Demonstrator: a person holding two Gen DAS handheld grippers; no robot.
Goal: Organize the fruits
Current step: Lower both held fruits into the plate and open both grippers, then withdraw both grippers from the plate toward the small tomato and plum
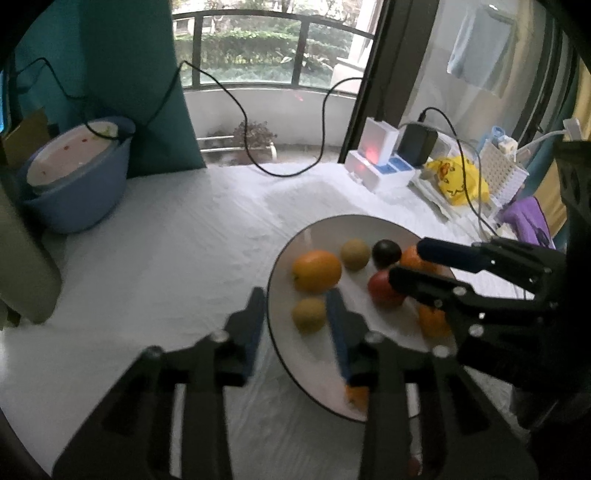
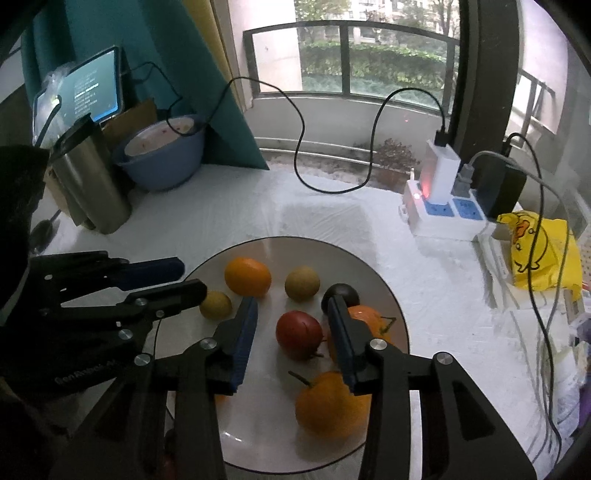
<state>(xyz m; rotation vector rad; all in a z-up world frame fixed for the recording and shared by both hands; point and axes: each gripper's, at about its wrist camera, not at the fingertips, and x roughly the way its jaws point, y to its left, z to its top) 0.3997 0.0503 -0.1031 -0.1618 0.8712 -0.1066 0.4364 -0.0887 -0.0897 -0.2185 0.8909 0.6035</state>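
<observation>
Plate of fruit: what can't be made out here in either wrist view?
- Plate near rim: right wrist view, hidden by the right gripper.
- Lower orange: left wrist view, mostly behind the right gripper.
- Small orange piece: left wrist view, blurred, half behind the left gripper; kind unclear.
- Basin contents: too blurred.

Glossy plate (image 2: pixel 384 295); brushed-metal tumbler (image 2: pixel 88 177); wrinkled cloth (image 2: pixel 229 214).

A big window (image 2: pixel 369 55) with a dark railing (image 1: pixel 273 29) looked out on green bushes (image 1: pixel 251 48). Soft grey daylight came in. A teal curtain (image 1: pixel 129 74) hung on the left. A white cloth (image 1: pixel 166 240) covered the table. A small potted plant (image 1: pixel 255 136) stood outside.
</observation>
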